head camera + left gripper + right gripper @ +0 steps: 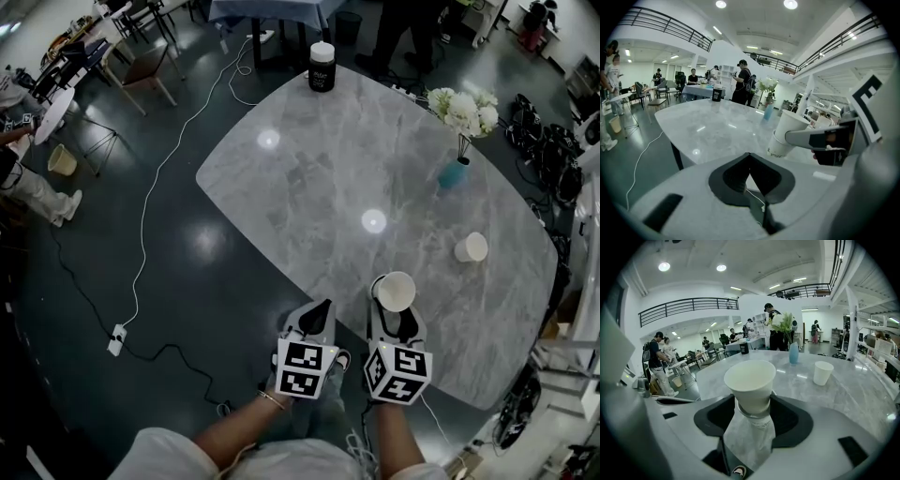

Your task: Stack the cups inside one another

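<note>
My right gripper [393, 302] is shut on a pair of nested white paper cups [395, 291], held just above the near edge of the grey marble table [328, 169]. In the right gripper view the nested cups [750, 385] stand upright between the jaws, mouth up, with the right gripper [750, 416] closed on the lower cup. A single white cup [472, 247] stands upright on the table to the right, and the right gripper view shows this single cup [822, 372] ahead. My left gripper [324, 307] hangs shut and empty beside the right one, off the table's edge; its jaws [750, 157] meet at a point.
A blue vase with white flowers [454, 173] stands at the table's right side. A dark jar with a white lid [322, 67] sits at the far edge. A white cable [150, 206] and a power strip lie on the floor at left. People and chairs are beyond the table.
</note>
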